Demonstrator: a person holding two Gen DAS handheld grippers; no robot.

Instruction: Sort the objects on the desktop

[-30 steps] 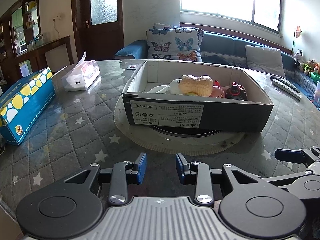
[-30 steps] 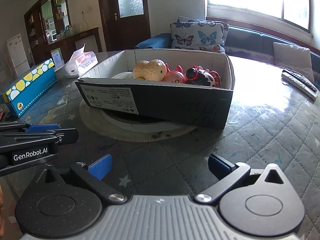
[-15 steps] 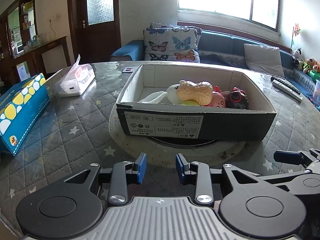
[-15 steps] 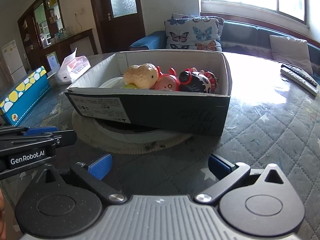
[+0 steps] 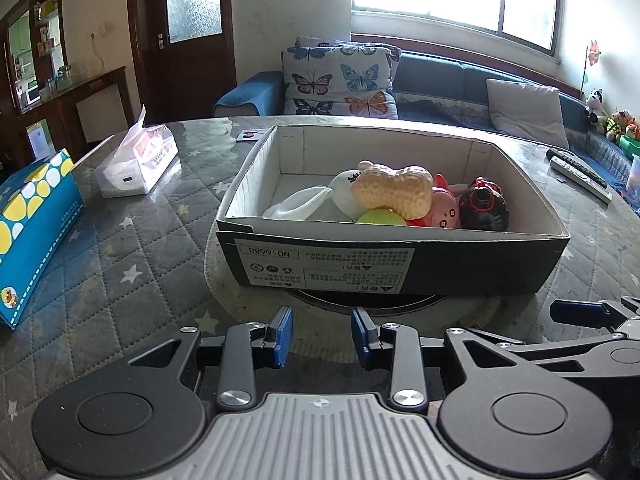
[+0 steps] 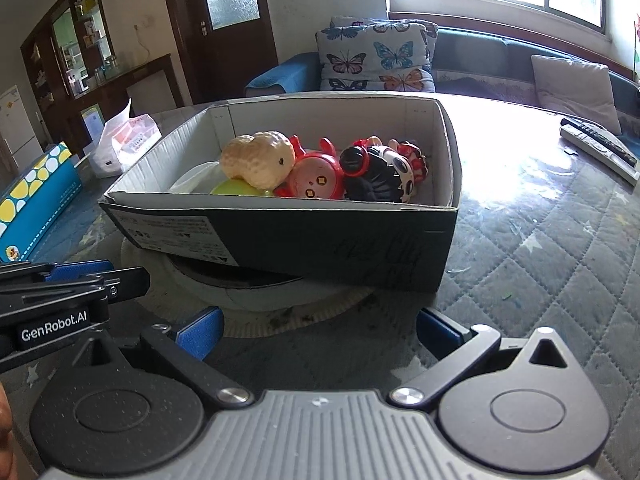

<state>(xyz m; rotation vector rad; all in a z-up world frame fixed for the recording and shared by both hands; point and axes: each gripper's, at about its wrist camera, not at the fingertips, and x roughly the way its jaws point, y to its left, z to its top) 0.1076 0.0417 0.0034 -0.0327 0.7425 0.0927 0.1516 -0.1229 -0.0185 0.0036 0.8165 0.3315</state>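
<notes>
A black cardboard box (image 5: 400, 268) (image 6: 320, 240) stands on a round mat in the middle of the table. In it lie a tan peanut-shaped toy (image 5: 394, 190) (image 6: 258, 160), a white toy (image 5: 344, 192), a green ball (image 5: 380, 217), a pink-red toy (image 6: 316, 178) and a black toy (image 5: 482, 204) (image 6: 374, 178). My left gripper (image 5: 322, 334) hangs low in front of the box, empty, its jaws a narrow gap apart. My right gripper (image 6: 318, 330) is wide open and empty, just right of the left one.
A blue and yellow tissue box (image 5: 32, 224) lies at the left edge. A white tissue pack (image 5: 138, 160) lies at the back left. Remote controls (image 5: 580, 174) lie at the far right. A sofa with a butterfly cushion (image 5: 340, 84) stands behind the table.
Both grippers have risen, so I look more down into the box. Their jaws have not changed.
</notes>
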